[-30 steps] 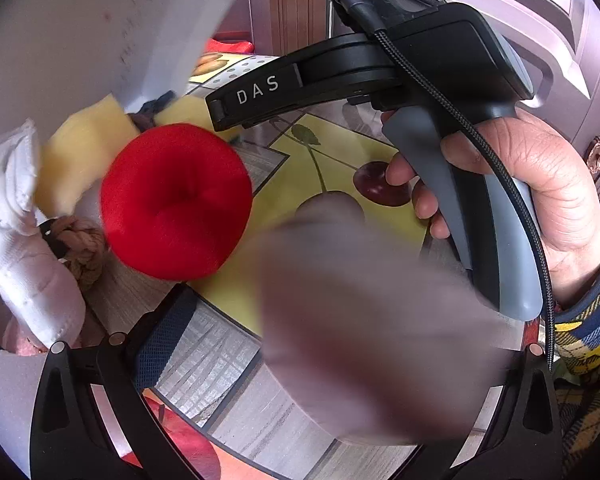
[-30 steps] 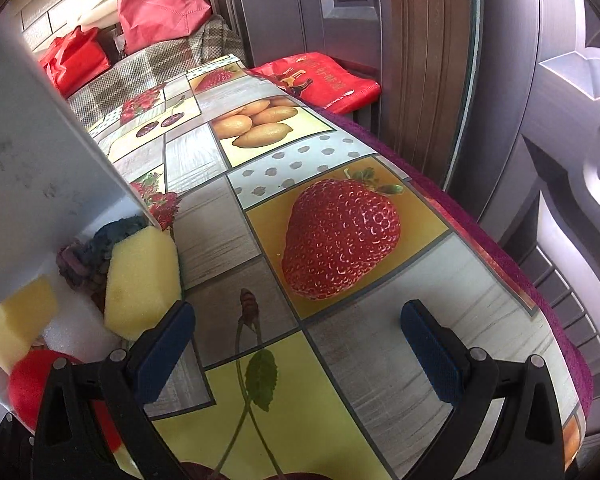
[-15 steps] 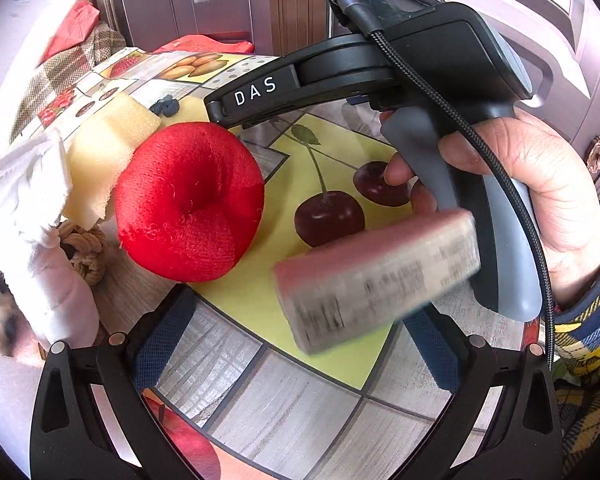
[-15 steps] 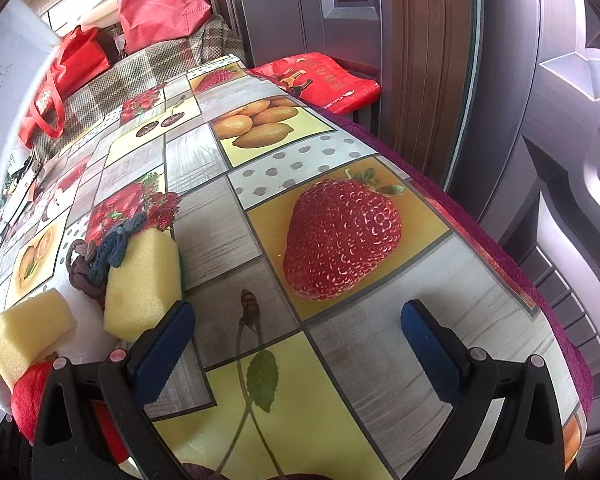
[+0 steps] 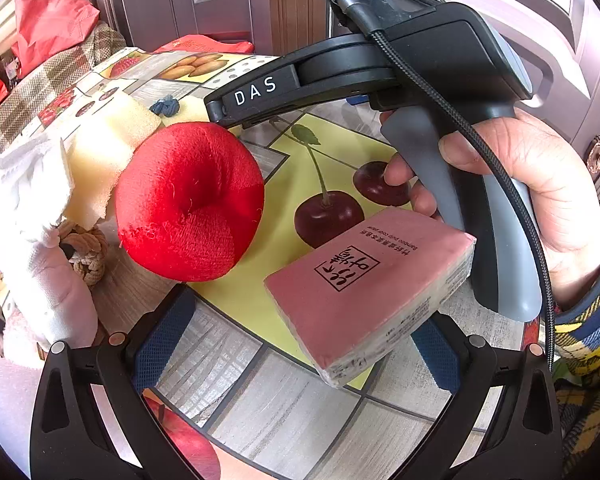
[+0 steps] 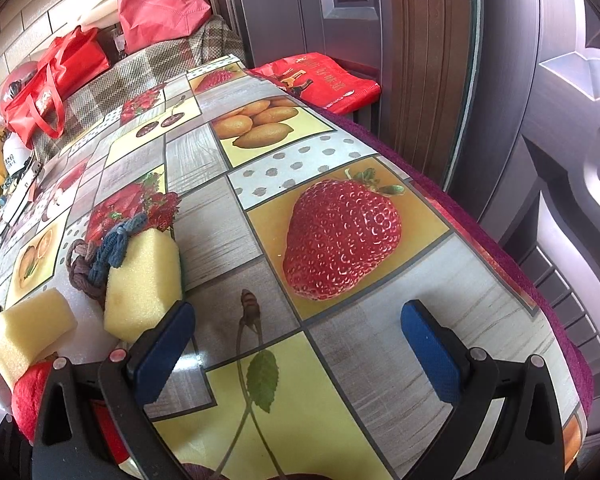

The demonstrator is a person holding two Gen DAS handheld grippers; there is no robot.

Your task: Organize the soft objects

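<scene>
Red plush, shaped like an apple (image 5: 190,204), sits toward the left of the heap on the bench (image 5: 284,396), its dimple turned toward the left wrist camera. To its left lie a white cloth (image 5: 28,216), a yellow sponge (image 5: 104,156) and a knotted rope piece (image 5: 86,252), all crowded together and touching.

The left claw (image 5: 296,344) stands wide apart, its blue pads (image 5: 162,340) holding nothing. Between them, nearer the right pad, rests a pink tissue pack (image 5: 364,292) on the fruit-print cloth. Its long axis runs from the near bench edge up and to the right, tilted, with the printed label facing up. Whether the pack touches the right pad cannot be told.

Beyond the pack, a hand (image 5: 528,200) in a plaid sleeve (image 5: 588,340) wraps the grey handle of the right claw's body, fingers curled round the front, the tool reaching leftward across the view.

From the right wrist camera, the right claw (image 6: 300,348) is also spread apart and empty, hovering over the cherry stem print. At its left lie two yellow sponges, one (image 6: 142,284) just beside the left pad, another (image 6: 24,332) further left, with a blue and brown knotted cord (image 6: 100,252) behind them.
</scene>
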